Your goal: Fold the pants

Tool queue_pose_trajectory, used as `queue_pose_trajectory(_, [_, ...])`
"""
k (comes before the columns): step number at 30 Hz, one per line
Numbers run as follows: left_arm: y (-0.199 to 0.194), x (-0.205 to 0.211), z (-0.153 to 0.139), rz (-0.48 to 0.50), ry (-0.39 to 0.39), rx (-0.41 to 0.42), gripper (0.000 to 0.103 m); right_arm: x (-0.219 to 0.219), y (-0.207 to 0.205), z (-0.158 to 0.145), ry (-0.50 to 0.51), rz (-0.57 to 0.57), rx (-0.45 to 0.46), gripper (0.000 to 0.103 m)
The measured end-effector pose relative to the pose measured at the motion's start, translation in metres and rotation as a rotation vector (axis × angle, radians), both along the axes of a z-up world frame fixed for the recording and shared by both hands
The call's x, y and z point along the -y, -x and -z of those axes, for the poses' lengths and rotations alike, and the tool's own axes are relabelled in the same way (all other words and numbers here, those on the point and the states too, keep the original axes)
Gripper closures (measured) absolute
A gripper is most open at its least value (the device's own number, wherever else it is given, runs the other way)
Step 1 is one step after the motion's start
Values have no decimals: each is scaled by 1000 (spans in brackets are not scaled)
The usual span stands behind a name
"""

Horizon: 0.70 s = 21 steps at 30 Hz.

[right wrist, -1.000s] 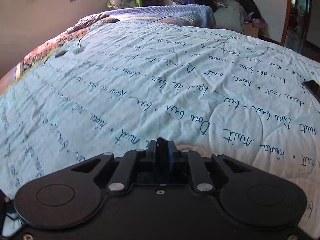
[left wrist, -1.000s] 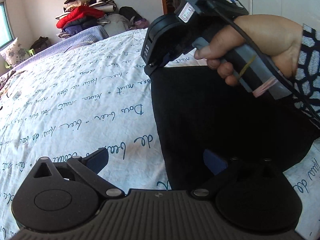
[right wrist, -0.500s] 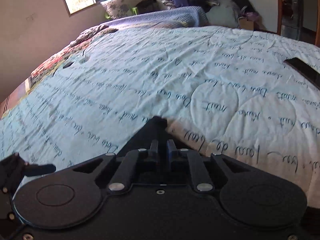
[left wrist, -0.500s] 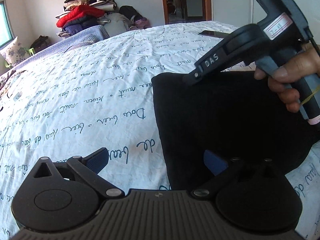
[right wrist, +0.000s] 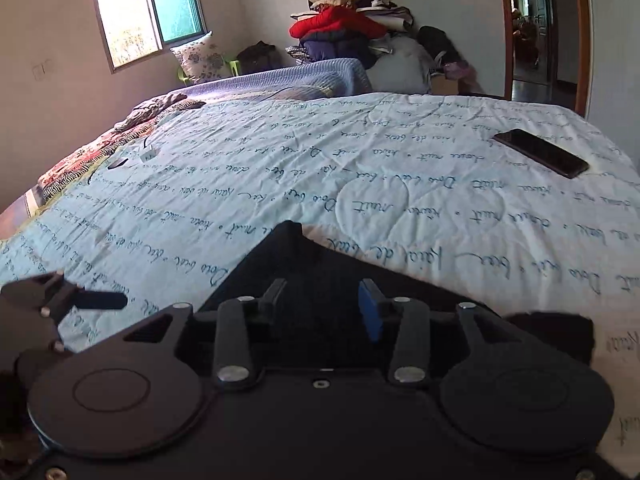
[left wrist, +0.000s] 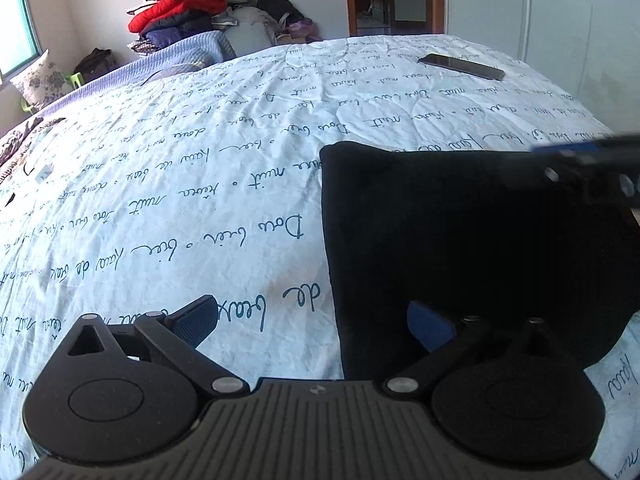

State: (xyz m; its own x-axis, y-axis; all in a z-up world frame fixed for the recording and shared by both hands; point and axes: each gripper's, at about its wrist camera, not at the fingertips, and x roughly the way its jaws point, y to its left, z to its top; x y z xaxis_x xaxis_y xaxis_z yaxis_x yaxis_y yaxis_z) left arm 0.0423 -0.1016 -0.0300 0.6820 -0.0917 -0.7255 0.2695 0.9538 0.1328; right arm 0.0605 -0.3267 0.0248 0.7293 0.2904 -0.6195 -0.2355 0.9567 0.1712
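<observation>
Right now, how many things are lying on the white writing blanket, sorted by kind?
Black pants: 1
Phone: 1
Small bits near the far left edge, too small to name: not counted
Total: 2

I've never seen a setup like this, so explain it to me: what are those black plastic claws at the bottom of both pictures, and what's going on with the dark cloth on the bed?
Each picture comes from a camera on a hand-held gripper, looking along its two fingers. The left gripper stands wide open over the edge of the folded black pants, gripping nothing. The right gripper is opening its jaws over a corner of the pants, pads not pressing. The pants lie on a white bedspread printed with handwriting; a black phone lies farther off.
</observation>
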Motion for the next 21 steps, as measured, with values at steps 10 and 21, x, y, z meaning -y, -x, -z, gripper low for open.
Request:
queue_pose_trajectory(10, [3,15,-9,-19,51,-15,5,1,47,21,59,181,5,60])
queue_pose_trajectory(21, [0,26,7,-20,53,-52,2,5,67,22,117,197,16,54])
